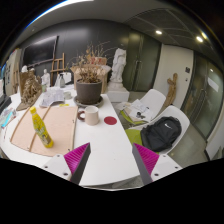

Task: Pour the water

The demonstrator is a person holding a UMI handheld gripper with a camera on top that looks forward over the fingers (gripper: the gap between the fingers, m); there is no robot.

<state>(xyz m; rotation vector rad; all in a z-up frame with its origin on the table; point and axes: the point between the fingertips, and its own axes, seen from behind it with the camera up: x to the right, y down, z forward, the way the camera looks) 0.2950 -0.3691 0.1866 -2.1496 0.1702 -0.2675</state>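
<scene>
Art studio: white bust (119,64), easel (57,66), dried-branch pot (89,91).

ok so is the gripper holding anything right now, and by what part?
Nothing is held. The gripper has its jaws open and empty above the white table; the yellow bottle lies well ahead and untouched.

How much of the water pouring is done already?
Nothing looks done yet. The gripper is open and holds nothing, high above the white table. The yellow bottle lies on the tan mat, untouched, and the white cup stands by the red lid. Still to do: grab the bottle, carry it to the cup and pour.
</scene>
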